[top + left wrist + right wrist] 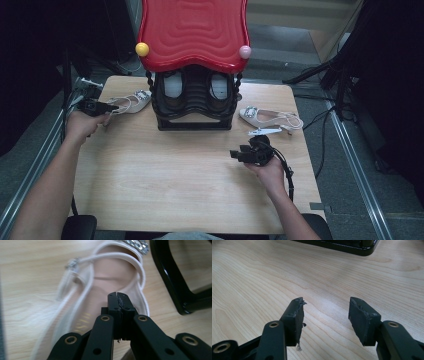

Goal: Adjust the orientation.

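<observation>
Left hand-held gripper [111, 106] is at the white sandal [131, 103] on the counter's [165, 175] left side, just beside the black shoe rack [195, 102]. In the left gripper view the jaws are pressed together over the sandal's [110, 277] insole; whether they pinch a strap or merely hover, I can't tell. Right hand-held gripper [239, 154] sits over bare counter [287, 275], jaws wide apart and holding nothing, with the second sandal [267, 118] lying behind it, right of the rack.

My read: this is the pick-up of the left sandal, headed for the rack. The next move calls for a firm pinch on a strap, then a lift clear of the counter without snagging the rack's frame [175, 285].

The high view gives the layout: both sandals, the rack, its red top [194, 30]. The left gripper view adds the jewelled strap [135, 245] and buckle [73, 263]; the right gripper view shows the worn jaw pads [296, 315].
</observation>
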Demonstrator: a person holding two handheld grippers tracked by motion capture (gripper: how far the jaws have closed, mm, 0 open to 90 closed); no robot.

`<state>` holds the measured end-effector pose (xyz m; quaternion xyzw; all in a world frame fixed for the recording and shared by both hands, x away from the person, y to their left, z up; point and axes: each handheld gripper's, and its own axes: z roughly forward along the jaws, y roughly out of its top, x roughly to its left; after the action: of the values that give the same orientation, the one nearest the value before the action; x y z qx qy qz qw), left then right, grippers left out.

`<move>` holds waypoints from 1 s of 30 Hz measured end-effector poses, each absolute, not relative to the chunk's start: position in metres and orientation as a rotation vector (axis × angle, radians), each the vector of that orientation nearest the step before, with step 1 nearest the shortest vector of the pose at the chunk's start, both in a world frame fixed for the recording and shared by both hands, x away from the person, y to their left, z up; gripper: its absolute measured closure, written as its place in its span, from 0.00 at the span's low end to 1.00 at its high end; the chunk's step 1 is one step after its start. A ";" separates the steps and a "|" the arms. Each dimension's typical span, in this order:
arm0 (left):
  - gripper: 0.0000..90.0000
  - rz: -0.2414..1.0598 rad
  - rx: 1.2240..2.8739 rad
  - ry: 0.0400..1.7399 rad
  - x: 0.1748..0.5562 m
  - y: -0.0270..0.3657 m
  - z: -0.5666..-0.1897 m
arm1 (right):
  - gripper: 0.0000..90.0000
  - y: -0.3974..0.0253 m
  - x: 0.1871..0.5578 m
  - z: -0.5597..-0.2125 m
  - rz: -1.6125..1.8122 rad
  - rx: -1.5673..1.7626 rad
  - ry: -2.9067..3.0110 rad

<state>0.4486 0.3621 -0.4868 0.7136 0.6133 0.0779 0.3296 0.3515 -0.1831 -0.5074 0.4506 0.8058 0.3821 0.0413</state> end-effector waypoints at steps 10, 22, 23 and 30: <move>1.00 0.199 1.870 1.619 0.446 0.353 -0.488 | 0.52 -0.182 0.352 -0.509 1.159 1.390 2.475; 1.00 0.135 1.877 1.609 0.445 0.342 -0.487 | 0.52 -0.181 0.353 -0.509 1.146 1.391 2.479; 1.00 0.134 1.882 1.611 0.445 0.341 -0.487 | 0.52 -0.181 0.353 -0.509 1.145 1.390 2.480; 1.00 0.116 1.870 1.618 0.445 0.339 -0.487 | 0.51 -0.180 0.353 -0.509 1.144 1.389 2.480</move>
<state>0.4450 0.3386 -0.4865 0.7139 0.6176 0.0443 0.3271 0.3528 -0.1803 -0.5094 0.4530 0.8088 0.3730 0.0385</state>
